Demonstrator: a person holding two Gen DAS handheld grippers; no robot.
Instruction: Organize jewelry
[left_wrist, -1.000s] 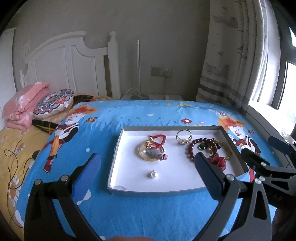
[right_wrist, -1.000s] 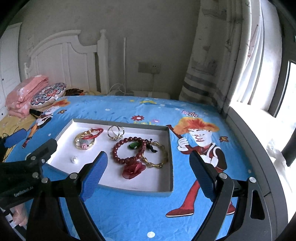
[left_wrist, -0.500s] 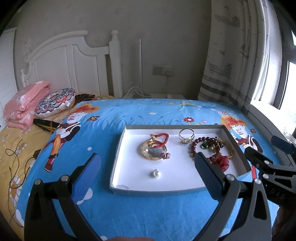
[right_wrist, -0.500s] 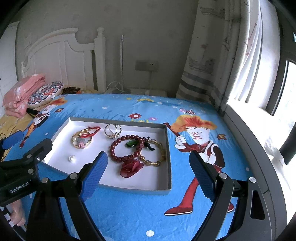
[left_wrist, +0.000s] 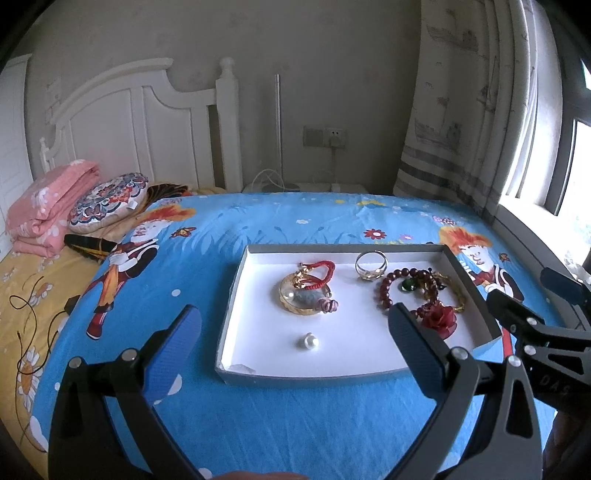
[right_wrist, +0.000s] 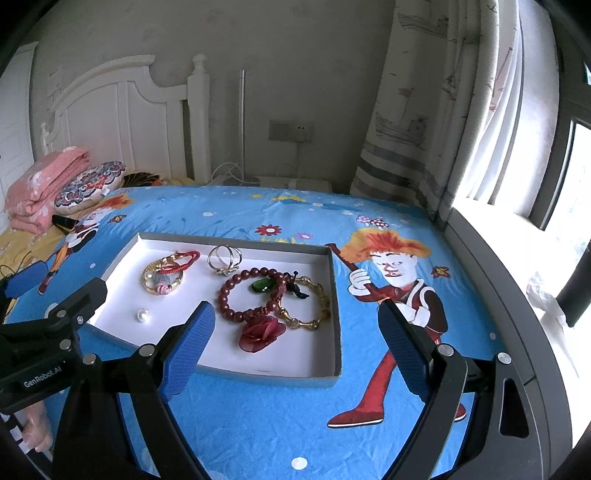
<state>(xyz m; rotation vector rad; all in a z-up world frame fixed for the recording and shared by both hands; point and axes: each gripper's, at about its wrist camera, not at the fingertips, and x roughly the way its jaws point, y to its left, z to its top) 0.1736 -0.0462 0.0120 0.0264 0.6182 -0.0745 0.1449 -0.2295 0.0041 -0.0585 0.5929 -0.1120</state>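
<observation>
White-lined jewelry tray ahead of both tongs, left tongs and right tongs gaping, empty

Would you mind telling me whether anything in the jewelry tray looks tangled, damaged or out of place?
Yes: in the tray the red bead bracelet and gold bamboo bangle overlap in a tangle. One loose pearl lies alone, and the tray's near-left corner looks torn.

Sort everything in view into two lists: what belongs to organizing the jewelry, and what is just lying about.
For the job:
- shallow grey cardboard tray
- dark red bead bracelet
- gold bamboo-style bangle
- silver double ring
- red cord bracelet
- loose white pearl
- red fabric flower

Lying about:
- folded pink blanket
- round patterned cushion
- black cable
</observation>
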